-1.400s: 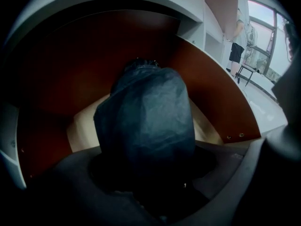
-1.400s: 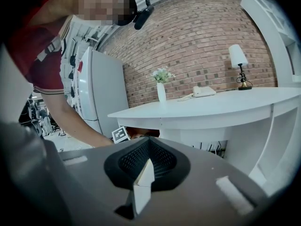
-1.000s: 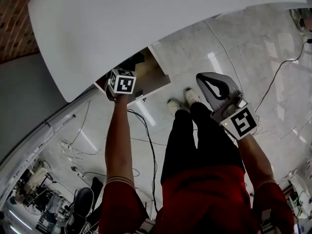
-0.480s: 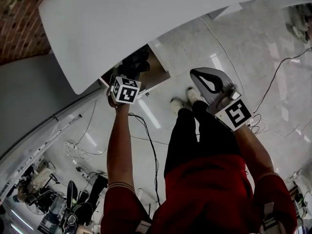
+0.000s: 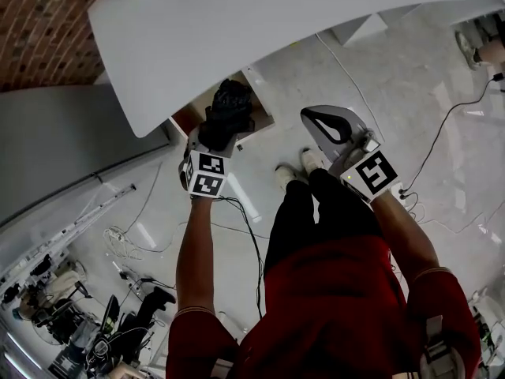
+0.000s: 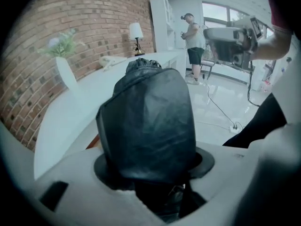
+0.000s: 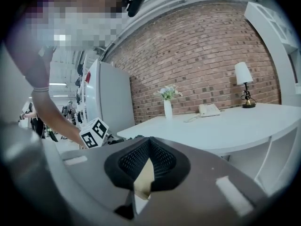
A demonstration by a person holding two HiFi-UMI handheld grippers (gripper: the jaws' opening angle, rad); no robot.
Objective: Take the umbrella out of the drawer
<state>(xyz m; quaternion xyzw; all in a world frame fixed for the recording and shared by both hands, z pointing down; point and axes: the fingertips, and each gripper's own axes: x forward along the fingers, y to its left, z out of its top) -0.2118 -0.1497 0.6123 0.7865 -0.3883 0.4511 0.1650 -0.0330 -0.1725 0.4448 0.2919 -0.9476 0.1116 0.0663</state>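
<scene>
Clamping crumpled, glossy black umbrella (image 6: 146,121) — folded, bulbous — in left gripper (image 5: 218,140).

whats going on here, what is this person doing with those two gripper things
A person stands at a white desk with a hand-held gripper in each hand. The left gripper is clamped on a folded black umbrella and holds it over the open drawer under the desk; the umbrella looks lifted clear of the drawer. The right gripper is held off to the side with its jaws together and nothing in them.
</scene>
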